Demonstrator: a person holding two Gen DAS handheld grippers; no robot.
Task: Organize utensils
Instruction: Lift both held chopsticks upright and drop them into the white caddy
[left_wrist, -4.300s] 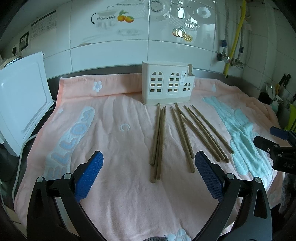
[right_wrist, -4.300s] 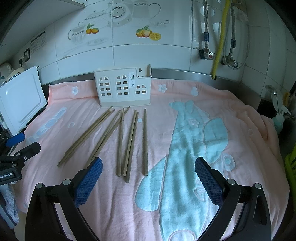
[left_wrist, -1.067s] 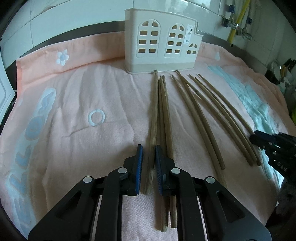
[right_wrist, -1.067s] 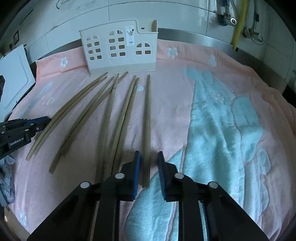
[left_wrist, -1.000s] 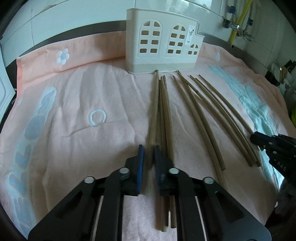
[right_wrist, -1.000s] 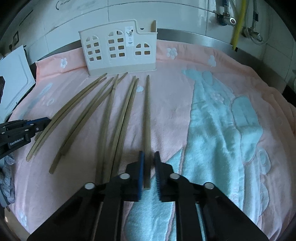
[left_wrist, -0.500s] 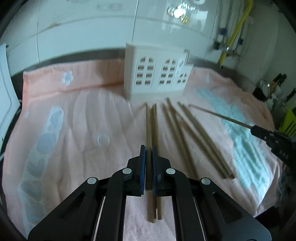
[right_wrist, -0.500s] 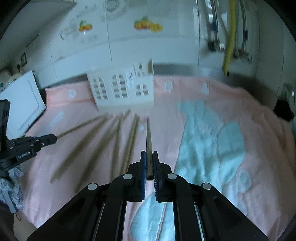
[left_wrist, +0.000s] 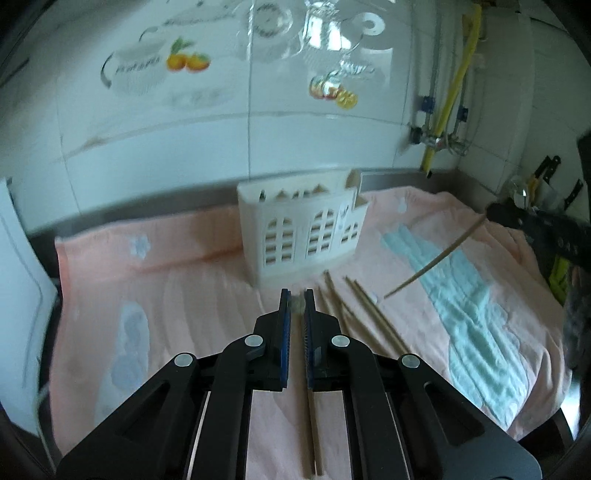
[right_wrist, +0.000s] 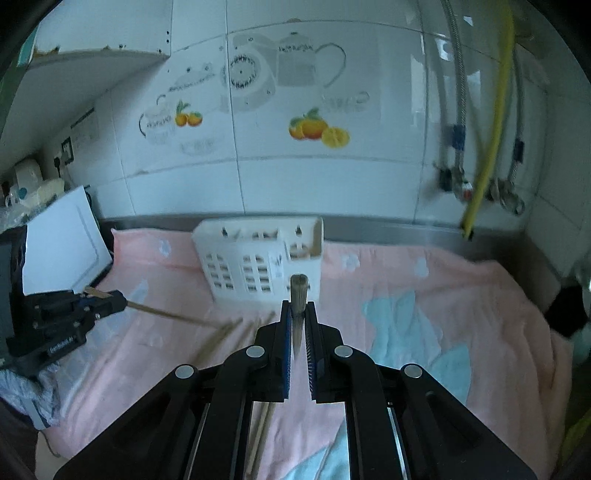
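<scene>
A white plastic utensil holder (left_wrist: 303, 236) with arched cut-outs stands at the back of a pink towel (left_wrist: 184, 295); it also shows in the right wrist view (right_wrist: 262, 258). My left gripper (left_wrist: 296, 306) is shut on a wooden chopstick (left_wrist: 297, 304) seen end-on, lifted above the towel. My right gripper (right_wrist: 298, 310) is shut on another chopstick (right_wrist: 298, 291), raised and pointing at the holder. That chopstick shows in the left wrist view (left_wrist: 436, 258), slanting down from the right gripper (left_wrist: 495, 216). Several chopsticks (left_wrist: 362, 310) lie on the towel in front of the holder.
A white board (right_wrist: 62, 240) leans at the towel's left edge. Tiled wall behind with a yellow pipe (right_wrist: 487, 140) and hoses at the right. Knives and a bottle (left_wrist: 535, 184) stand at the far right. The towel has a blue figure (right_wrist: 406, 332) on its right half.
Both grippers closed on a chopstick each about a second ago, then lifted them off the towel. They now sit higher, tilted up, and closer to the holder.
</scene>
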